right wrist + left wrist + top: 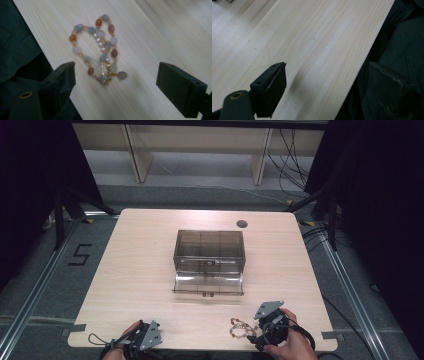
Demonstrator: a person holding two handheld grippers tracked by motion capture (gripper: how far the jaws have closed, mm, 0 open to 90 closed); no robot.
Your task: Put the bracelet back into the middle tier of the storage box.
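Right gripper view: we find the right gripper [115,82] wide open over a beaded bracelet [100,50], holding nothing. We judge the loose strand, near the table [140,270] edge, could slide off if nudged. The left gripper [337,85] is also spread and empty. A smoky plastic drawer box [210,251] stands mid-table, drawer pulled out; cables cross the floor behind.

Bright overhead light on table [140,270], dark surroundings, gripper views slightly blurred
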